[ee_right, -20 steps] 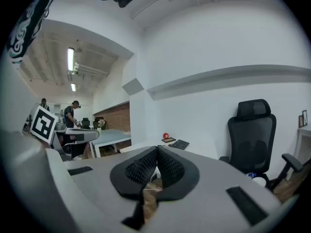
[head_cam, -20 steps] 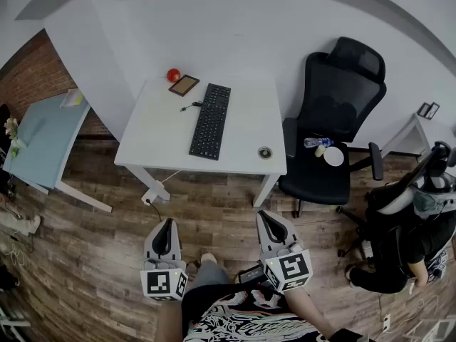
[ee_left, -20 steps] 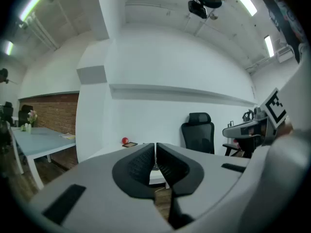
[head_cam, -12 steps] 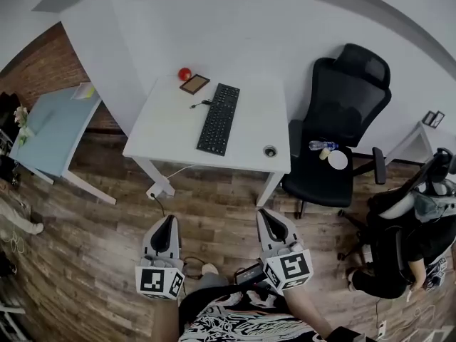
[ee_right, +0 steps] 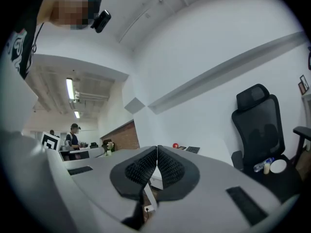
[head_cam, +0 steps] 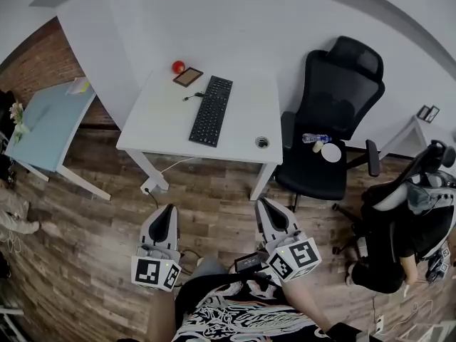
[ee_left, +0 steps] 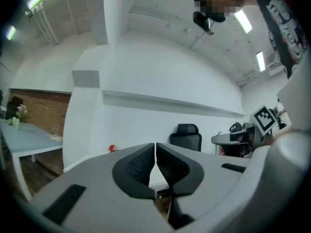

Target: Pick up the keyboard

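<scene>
A black keyboard [head_cam: 210, 110] lies lengthwise on the white desk [head_cam: 160, 130] in the head view, its cable trailing to the left. My left gripper [head_cam: 167, 213] and right gripper [head_cam: 263, 206] hang side by side over the wooden floor, well short of the desk. Both are shut with nothing between the jaws. In the left gripper view the left gripper [ee_left: 155, 147] points level at the desk edge, which hides the keyboard. The right gripper [ee_right: 157, 149] also points level, and a corner of the keyboard [ee_right: 193, 149] shows beyond it.
A red ball [head_cam: 177, 67] and a small tablet [head_cam: 188, 77] sit at the desk's far end, a round grommet [head_cam: 262, 142] near its front right. A black office chair [head_cam: 331, 120] carrying a bottle and a plate stands right of the desk. A pale blue table [head_cam: 39, 130] is left. A seated person [head_cam: 406, 234] is at far right.
The head view has shifted slightly, so the desk sits a little differently in the frame. Both grippers stay shut, in about the same place above the floor.
</scene>
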